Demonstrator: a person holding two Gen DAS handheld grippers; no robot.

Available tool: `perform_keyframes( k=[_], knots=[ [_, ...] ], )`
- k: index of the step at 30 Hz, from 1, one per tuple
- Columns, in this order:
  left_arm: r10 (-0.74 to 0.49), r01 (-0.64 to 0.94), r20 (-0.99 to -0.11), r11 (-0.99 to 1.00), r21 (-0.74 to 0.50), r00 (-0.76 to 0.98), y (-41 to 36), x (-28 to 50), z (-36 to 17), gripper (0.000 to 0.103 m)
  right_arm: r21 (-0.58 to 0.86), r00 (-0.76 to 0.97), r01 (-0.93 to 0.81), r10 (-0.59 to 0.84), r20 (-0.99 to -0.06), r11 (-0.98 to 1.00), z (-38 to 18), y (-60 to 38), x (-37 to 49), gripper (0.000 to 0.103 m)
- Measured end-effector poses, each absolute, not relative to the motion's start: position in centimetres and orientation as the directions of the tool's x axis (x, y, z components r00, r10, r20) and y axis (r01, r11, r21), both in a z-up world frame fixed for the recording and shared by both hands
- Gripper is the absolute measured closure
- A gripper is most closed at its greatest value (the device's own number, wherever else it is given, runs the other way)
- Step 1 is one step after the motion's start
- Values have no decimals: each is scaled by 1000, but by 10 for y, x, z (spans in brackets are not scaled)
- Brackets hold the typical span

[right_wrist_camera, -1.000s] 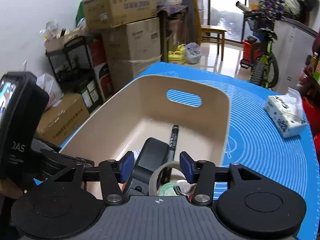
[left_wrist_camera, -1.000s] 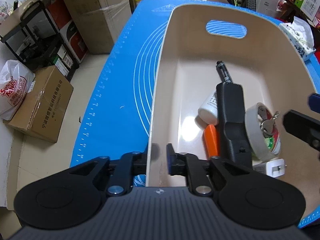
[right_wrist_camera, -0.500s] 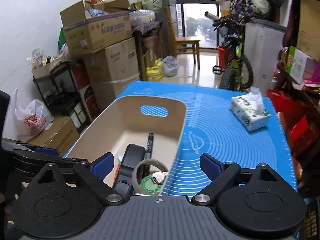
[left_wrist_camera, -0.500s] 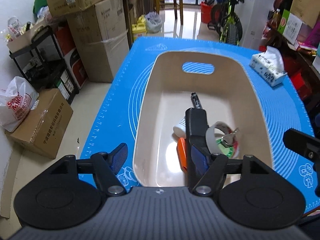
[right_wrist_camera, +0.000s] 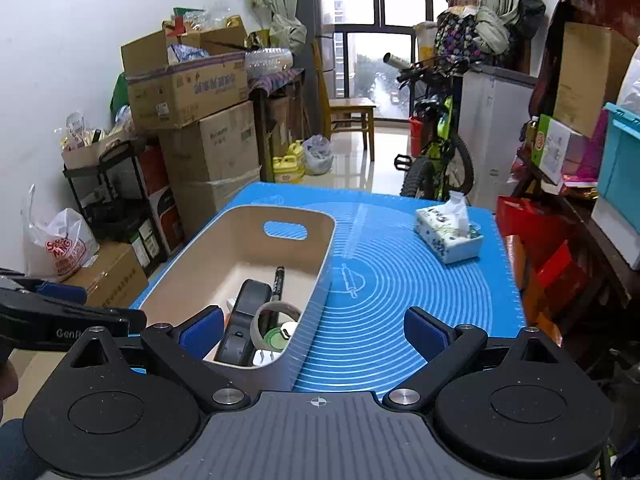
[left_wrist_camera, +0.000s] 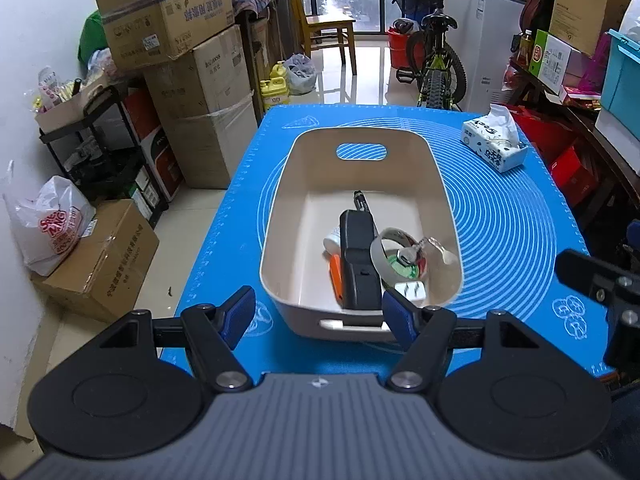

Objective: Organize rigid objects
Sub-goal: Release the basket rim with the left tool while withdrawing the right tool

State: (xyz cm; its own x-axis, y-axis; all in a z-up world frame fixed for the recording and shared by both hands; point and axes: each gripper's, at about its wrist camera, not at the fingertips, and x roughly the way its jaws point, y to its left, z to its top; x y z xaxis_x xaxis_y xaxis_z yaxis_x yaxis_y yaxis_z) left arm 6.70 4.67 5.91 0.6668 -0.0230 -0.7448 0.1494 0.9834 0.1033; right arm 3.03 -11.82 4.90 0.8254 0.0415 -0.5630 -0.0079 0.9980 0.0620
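Observation:
A beige bin (left_wrist_camera: 280,200) with handle cut-outs sits on the blue mat (left_wrist_camera: 512,232). Inside lie a black device (left_wrist_camera: 358,264), a black marker (left_wrist_camera: 360,202), a tape roll (left_wrist_camera: 386,248) with keys (left_wrist_camera: 416,248) on it, a white bottle (left_wrist_camera: 332,238), an orange item (left_wrist_camera: 334,276) and a white plug (left_wrist_camera: 410,290). My left gripper (left_wrist_camera: 320,314) hangs open above the bin's near end, holding nothing. Off the bin's (right_wrist_camera: 192,256) near right corner my right gripper (right_wrist_camera: 313,332) is wide open and empty, with the device (right_wrist_camera: 244,320) and tape roll (right_wrist_camera: 276,314) below it.
A tissue pack (left_wrist_camera: 494,144) lies at the mat's far right corner. Stacked cardboard boxes (left_wrist_camera: 192,80), a black shelf and a plastic bag (left_wrist_camera: 52,228) crowd the floor to the left. A bicycle (left_wrist_camera: 436,60) stands beyond the table. Shelves with boxes line the right side.
Both grippers have drawn back and up from the bin and their jaws have spread. The left one no longer straddles the bin's near wall. The bin's contents have stayed put.

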Motion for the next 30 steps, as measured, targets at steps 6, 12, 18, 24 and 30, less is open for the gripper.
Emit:
perform_keyframes(
  k=[6,12,18,24,30],
  knots=[
    [-5,143,-729,982,127,685,43,36,65,32,80,828,13,34,-560,997,60,-126,5,6],
    [-15,142,-714,983,119,700,38,11,66,32,86,830,31,22,-557,996,63,-133,-24,6],
    [-24,148,-701,982,116,712,32,-10,69,32,93,830,41,18,-558,995,65,-143,-52,6],
    [-40,158,-695,982,107,718,24,-30,68,32,112,828,64,10,-561,992,63,-151,-79,6],
    [-55,180,-694,978,109,718,16,-50,63,32,141,816,64,30,-578,988,53,-156,-100,6]
  ],
)
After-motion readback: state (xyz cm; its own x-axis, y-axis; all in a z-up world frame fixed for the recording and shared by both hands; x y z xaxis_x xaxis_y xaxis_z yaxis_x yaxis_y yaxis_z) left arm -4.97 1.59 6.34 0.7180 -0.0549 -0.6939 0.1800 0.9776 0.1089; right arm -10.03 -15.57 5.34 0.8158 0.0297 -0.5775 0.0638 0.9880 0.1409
